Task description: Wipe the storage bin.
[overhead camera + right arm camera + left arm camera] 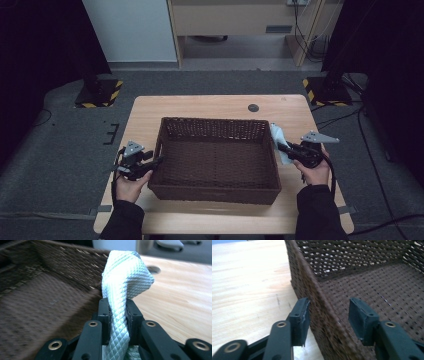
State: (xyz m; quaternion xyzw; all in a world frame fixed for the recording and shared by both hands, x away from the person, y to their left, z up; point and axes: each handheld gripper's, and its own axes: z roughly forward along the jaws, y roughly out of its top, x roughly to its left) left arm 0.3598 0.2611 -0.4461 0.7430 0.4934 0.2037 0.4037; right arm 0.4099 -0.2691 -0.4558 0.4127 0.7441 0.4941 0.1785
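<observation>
Meanwhile, the right claw [117, 311] was pinching a pale blue cloth [123, 285], which stood up between its jaws just beside the right wall of the brown wicker basket [215, 192]. The left claw [328, 315] was spread, its jaws straddling the basket's left wall without pressing on it. Beneath both claws lay the wooden table [220, 102].

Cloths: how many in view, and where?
1. A pale blue waffle-textured cloth is pinched in the right tool, beside the right wall of the brown woven wicker basket. The basket's floor looks bare; nothing more shows on the light wooden table.
</observation>
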